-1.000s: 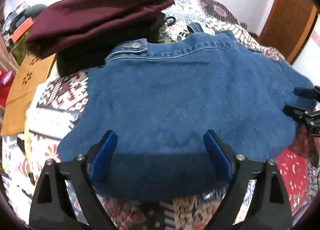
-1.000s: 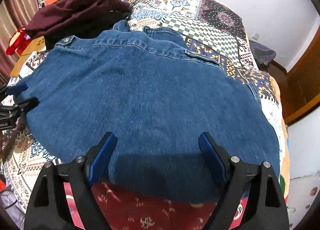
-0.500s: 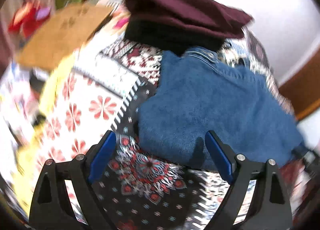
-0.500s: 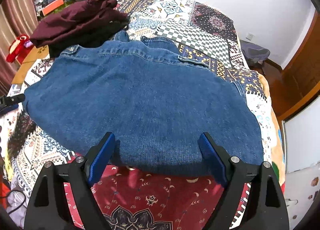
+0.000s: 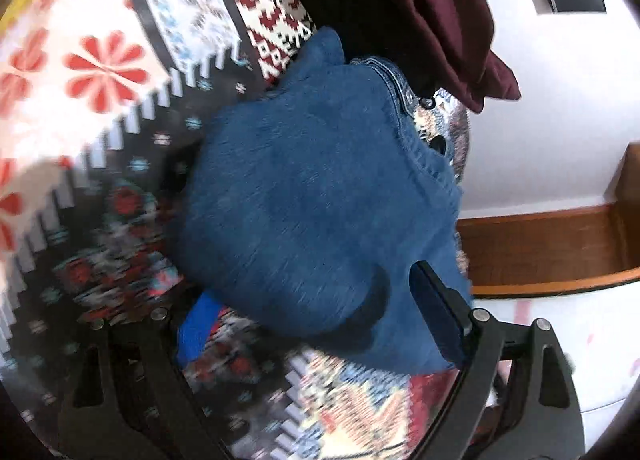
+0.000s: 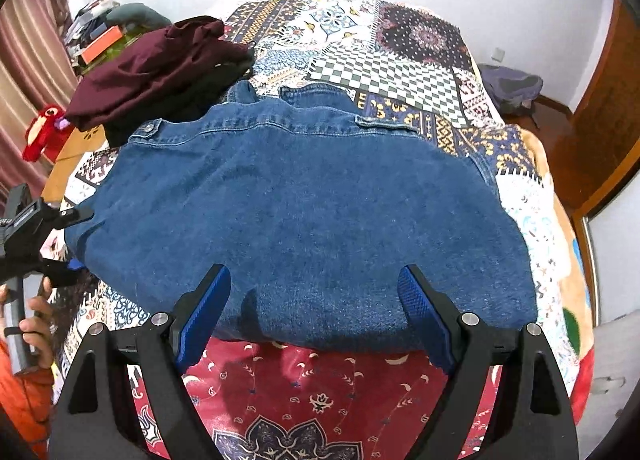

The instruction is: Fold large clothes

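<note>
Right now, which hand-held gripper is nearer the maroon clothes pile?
Left. The left hand-held gripper sits at the denim's left edge, below the maroon pile; the right hand-held gripper is at the near hem.

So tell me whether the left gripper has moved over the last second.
Yes. In the right wrist view the left gripper stays at the denim garment's left edge, but its own view has swung and rolled, so the maroon clothes now sit upper right.

Right tool level, jaws wide apart. Left tool rolled sideways, jaws apart.
</note>
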The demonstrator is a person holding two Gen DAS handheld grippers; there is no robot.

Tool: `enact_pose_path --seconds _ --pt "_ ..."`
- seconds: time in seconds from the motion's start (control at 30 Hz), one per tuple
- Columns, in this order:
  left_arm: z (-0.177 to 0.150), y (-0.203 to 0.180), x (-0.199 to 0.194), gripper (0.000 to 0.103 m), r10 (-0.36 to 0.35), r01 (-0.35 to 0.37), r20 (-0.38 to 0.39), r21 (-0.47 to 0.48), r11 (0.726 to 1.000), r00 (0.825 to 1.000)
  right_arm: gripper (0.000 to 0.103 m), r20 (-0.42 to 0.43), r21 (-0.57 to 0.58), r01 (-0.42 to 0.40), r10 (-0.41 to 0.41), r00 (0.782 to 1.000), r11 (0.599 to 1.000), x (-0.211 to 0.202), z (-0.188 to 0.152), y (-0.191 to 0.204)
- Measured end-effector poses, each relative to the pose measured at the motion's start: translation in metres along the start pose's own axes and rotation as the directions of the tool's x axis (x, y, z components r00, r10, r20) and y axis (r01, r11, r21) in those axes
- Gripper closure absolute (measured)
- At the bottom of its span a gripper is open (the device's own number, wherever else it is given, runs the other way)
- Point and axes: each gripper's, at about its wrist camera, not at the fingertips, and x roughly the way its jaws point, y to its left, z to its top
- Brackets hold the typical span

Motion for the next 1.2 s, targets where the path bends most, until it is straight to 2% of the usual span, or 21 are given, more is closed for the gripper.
enact_pose_path --seconds 0.17,0.23,0.3,0.37,0.5,0.63,0.7,0.83,0.93,0.97,1.07,1.2 --pt "0.016 -0.016 0.021 0.018 0.007 -0.006 0.011 -0.014 1.0 1.0 0.019 -0.005 0.047 -0.037 0.037 0.999 0.998 0.004 0.002 -0.001" --pt "0.019 -0.025 0.026 0.031 0.057 -0.057 0.038 0.003 0.998 0.998 0.019 -0.006 0.059 -0.049 0.049 0.999 0.997 0.005 0.005 0.001" --pt "0.019 -0.035 0.028 0.058 0.154 -0.157 0.079 0.032 0.987 0.985 0.019 -0.003 0.08 -0.064 0.065 0.998 0.995 0.004 0.011 0.002" --pt "0.014 -0.049 0.023 0.065 0.188 -0.201 0.148 0.074 0.977 0.971 0.019 0.015 0.103 -0.077 0.076 0.997 0.992 0.001 0.017 0.005" --pt "0.002 -0.077 0.006 0.076 0.17 -0.213 0.249 0.16 0.964 0.954 0.019 0.043 0.115 -0.119 0.115 0.992 0.986 -0.006 0.032 0.019" --pt "-0.011 -0.108 -0.025 0.078 0.098 -0.189 0.315 0.271 0.944 0.944 0.019 0.041 0.056 -0.143 0.141 0.989 0.988 -0.003 0.039 0.05" --pt "-0.02 -0.121 -0.047 0.078 0.076 -0.205 0.369 0.323 0.924 0.926 0.019 0.015 0.015 -0.151 0.15 0.989 0.988 0.006 0.039 0.068" --pt "-0.033 -0.113 -0.096 0.079 0.06 -0.234 0.445 0.347 0.908 0.893 0.019 -0.092 -0.067 -0.206 0.199 0.976 0.976 0.036 0.03 0.108" --pt "-0.031 -0.107 -0.118 0.079 0.078 -0.275 0.492 0.342 0.898 0.867 0.019 -0.213 -0.12 -0.284 0.255 0.943 0.951 0.068 0.012 0.143" --pt "-0.03 -0.107 -0.12 0.079 0.083 -0.283 0.5 0.339 0.897 0.862 0.019 -0.211 -0.137 -0.277 0.245 0.946 0.951 0.073 0.008 0.149" --pt "-0.031 -0.103 -0.122 0.079 0.1 -0.297 0.496 0.338 0.893 0.863 0.017 -0.21 -0.199 -0.257 0.215 0.954 0.946 0.081 0.004 0.159" --pt "-0.039 -0.112 -0.119 0.079 0.118 -0.347 0.513 0.378 0.859 0.85 0.018 -0.246 -0.135 -0.345 0.306 0.92 0.929 0.075 0.012 0.137"
